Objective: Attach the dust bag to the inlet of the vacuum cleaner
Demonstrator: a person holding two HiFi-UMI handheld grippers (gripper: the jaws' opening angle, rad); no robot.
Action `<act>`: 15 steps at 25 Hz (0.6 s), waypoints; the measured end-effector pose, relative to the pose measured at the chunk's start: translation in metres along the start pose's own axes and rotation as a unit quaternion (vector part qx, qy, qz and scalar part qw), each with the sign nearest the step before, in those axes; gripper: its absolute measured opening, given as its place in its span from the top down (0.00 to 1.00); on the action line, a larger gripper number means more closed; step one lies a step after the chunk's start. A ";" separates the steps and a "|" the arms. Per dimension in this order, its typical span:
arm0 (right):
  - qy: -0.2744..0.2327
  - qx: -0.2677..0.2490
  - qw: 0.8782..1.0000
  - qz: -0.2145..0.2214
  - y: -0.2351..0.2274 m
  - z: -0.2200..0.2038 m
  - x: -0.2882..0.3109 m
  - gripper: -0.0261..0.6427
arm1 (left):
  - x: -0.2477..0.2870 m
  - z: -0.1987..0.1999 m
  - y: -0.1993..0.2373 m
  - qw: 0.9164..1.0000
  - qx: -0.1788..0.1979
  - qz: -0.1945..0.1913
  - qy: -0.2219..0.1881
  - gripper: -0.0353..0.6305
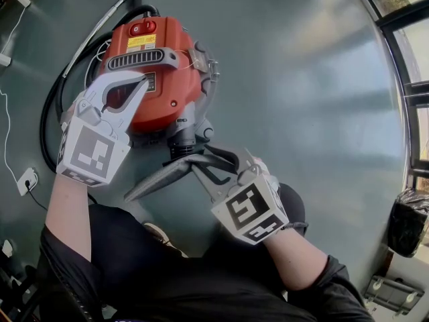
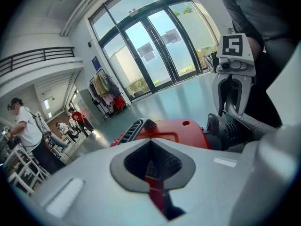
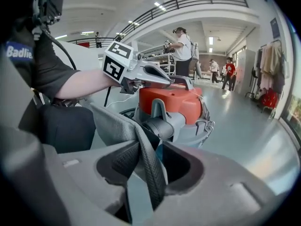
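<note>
A red vacuum cleaner (image 1: 161,66) (image 2: 174,128) (image 3: 171,100) stands on the grey floor. Its dark round inlet (image 1: 182,143) (image 3: 160,126) faces me. My left gripper (image 1: 142,80) (image 2: 150,142) is shut with nothing between its jaws, and its tips rest over the vacuum's red top. My right gripper (image 1: 201,166) (image 3: 150,149) is shut on a fold of the grey fabric dust bag (image 1: 161,176) (image 3: 120,126). It holds the bag just in front of the inlet. Whether the bag touches the inlet I cannot tell.
A black hose and cable (image 1: 50,113) loop on the floor left of the vacuum, near a white plug (image 1: 27,180). Glass doors (image 1: 409,59) and a black object (image 1: 409,220) lie at the right. Several people (image 3: 183,46) stand far behind.
</note>
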State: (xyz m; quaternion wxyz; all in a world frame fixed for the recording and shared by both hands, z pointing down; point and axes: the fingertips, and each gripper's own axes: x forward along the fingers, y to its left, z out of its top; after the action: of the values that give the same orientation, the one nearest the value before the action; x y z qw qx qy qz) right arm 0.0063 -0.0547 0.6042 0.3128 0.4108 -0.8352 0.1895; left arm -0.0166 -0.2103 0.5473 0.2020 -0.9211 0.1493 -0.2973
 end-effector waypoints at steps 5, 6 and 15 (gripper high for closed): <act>0.012 -0.029 0.999 -0.009 -0.003 -0.001 -0.002 0.70 | 0.000 0.000 0.000 1.000 0.000 0.001 -0.001 0.93; 0.013 -0.035 0.999 -0.009 -0.003 0.000 -0.002 0.66 | 0.000 0.000 0.000 1.000 0.000 0.001 -0.001 0.93; 0.035 -0.085 0.996 -0.013 0.011 0.008 0.002 0.52 | 0.000 -0.001 0.001 1.000 0.002 0.005 -0.003 0.93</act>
State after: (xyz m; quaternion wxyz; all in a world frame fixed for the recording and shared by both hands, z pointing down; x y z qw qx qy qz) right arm -0.0061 -0.0540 0.5996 0.3784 0.3869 -0.8311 0.1279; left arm -0.0174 -0.2117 0.5475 0.2063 -0.9207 0.1528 -0.2941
